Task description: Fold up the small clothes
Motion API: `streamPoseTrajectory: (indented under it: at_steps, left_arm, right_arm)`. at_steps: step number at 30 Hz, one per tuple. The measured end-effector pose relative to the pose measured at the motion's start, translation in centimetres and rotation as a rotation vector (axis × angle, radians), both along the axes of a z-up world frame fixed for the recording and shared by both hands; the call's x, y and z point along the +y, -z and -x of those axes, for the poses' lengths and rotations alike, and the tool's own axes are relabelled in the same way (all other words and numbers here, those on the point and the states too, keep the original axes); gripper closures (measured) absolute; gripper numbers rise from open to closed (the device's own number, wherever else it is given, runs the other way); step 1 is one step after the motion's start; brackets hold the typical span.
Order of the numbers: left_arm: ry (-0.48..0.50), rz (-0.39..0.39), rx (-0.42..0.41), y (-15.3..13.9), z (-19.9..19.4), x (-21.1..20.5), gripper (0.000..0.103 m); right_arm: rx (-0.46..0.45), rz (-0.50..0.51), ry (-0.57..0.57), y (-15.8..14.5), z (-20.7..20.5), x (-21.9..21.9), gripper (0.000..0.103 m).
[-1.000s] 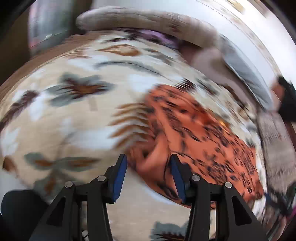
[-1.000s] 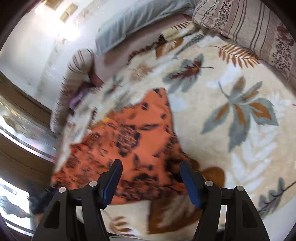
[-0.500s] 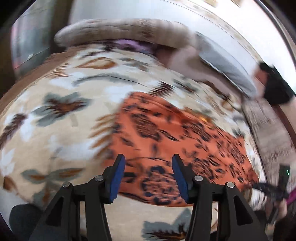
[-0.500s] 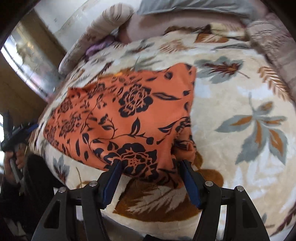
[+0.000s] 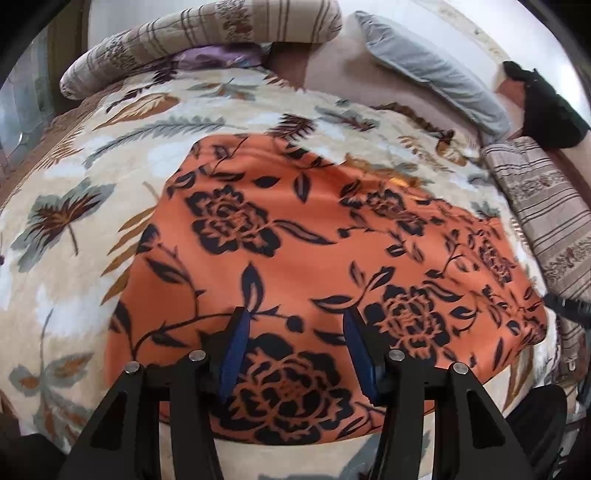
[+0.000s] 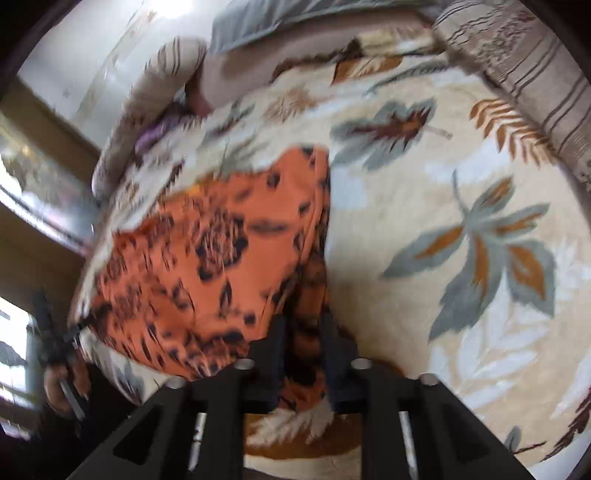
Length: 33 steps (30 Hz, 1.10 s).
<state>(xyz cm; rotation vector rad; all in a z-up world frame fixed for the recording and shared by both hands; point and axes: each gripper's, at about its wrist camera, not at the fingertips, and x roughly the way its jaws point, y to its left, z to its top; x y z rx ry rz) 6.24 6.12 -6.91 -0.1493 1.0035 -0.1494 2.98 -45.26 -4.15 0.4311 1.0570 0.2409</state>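
**Clerk:** Left wrist view, item one?

**Checker:** Left gripper (image 5: 294, 312). Its jaws stand spread, blue pads facing each other, nothing pinched. It hangs over the near part of the orange garment (image 5: 314, 240).

**Clerk:** The garment's place?

**Checker:** It is spread flat on a cream blanket (image 5: 92, 192) with a leaf print, which covers a bed. It carries a black flower pattern. Its near edge lies close to the near edge of the bed.

**Clerk:** Other items in that view?

**Checker:** A striped bolster (image 5: 207, 33) runs along the far side. A grey pillow (image 5: 432, 70) lies at the far right. A striped cushion (image 5: 546, 206) lies along the right edge.

**Clerk:** Right wrist view?

**Checker:** It is blurred. The right gripper (image 6: 301, 325) sits at the right edge of the garment (image 6: 207, 258). Its jaws have just been closing and now stand narrow. A raised ridge of orange cloth fills the gap between them, pinched.

**Clerk:** The rest of the cloth?

**Checker:** It lies to the left of the fingers, on the same blanket (image 6: 461, 184). To the right of the fingers the blanket is uncovered.

**Clerk:** Anything further?

**Checker:** A hand (image 6: 64, 384) at the lower left margin holds a dark tool beside the garment's far corner. The picture is too blurred there to read that tool's jaws.
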Motion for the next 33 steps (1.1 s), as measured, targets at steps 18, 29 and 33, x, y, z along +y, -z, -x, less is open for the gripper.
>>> streamPoseTrajectory:
  at_steps: [18, 29, 33]
  left_arm:
    - [0.032, -0.019, -0.015, 0.8, -0.6, -0.2, 0.045]
    - [0.102, -0.119, -0.035, 2.5, -1.6, -3.8, 0.036]
    - [0.090, -0.084, -0.014, 2.1, -1.5, -3.4, 0.036]
  right_arm:
    - [-0.062, 0.246, 0.006, -1.4, -12.5, 4.9, 0.097]
    - [0.055, 0.245, 0.098, 2.7, -13.9, 3.4, 0.086]
    - [-0.050, 0.280, 0.176, -2.2, -9.8, 2.3, 0.036]
